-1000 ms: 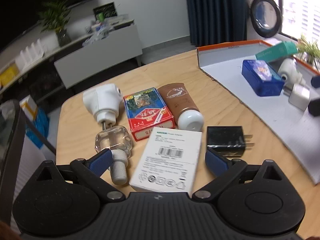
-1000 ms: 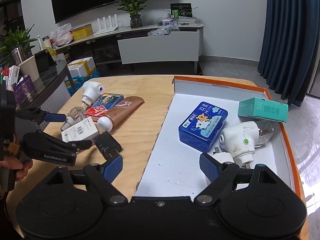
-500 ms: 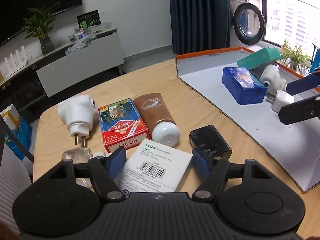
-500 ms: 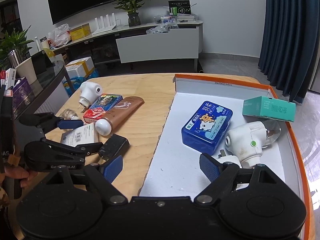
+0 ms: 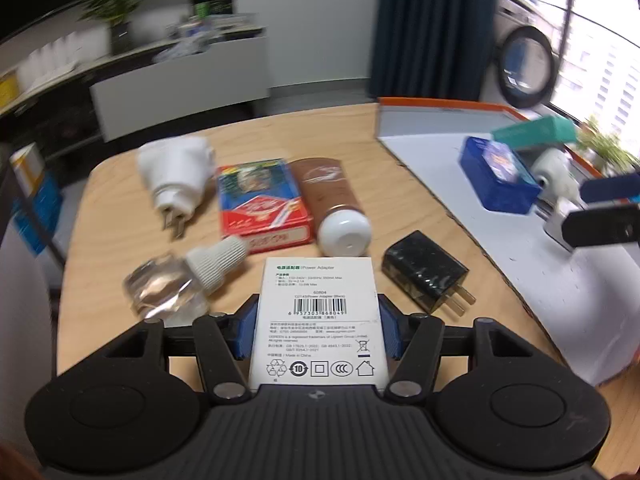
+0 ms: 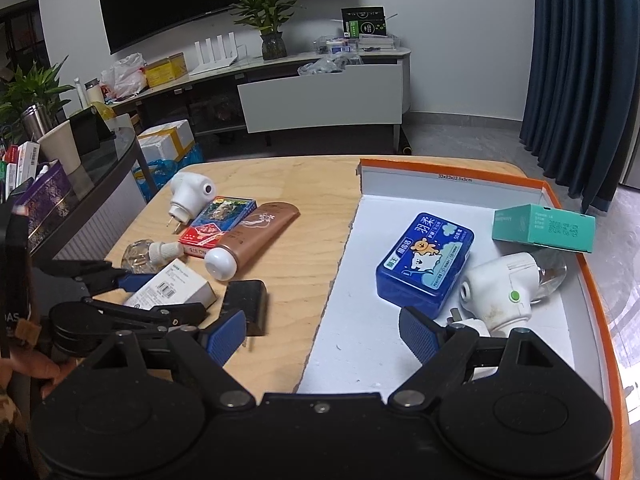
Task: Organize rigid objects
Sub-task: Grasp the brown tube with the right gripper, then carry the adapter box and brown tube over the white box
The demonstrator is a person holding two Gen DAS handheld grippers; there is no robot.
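Six loose things lie on the pale wooden table (image 6: 304, 272), left of the orange-rimmed white cardboard tray (image 6: 552, 196). One of them, the white power-adapter box with a barcode (image 5: 318, 320), sits between the blue pads of the left gripper (image 5: 318, 330), whose jaws have closed against its two long sides; whether it has left the tabletop is hard to judge. Just right of it is one black wall charger with two prongs (image 5: 426, 272). Beyond the box lie one brown tube with a white cap (image 5: 334, 212), one red-and-blue card pack (image 5: 262, 208) touching it on the left, one white plug-in unit (image 5: 176, 172) at the far left, and one clear glass bottle with a ribbed white cap (image 5: 180, 280) at the near left.

Inside the tray are at least four things: one blue tin with a cartoon print (image 6: 426, 258), one teal carton (image 6: 544, 228) at the far right, one white plug-in unit with a green dot (image 6: 500, 288) and one small white charger (image 6: 468, 326) nearest. The right gripper (image 6: 322, 336) hangs above the tray's left edge, jaws spread wide and holding nothing.
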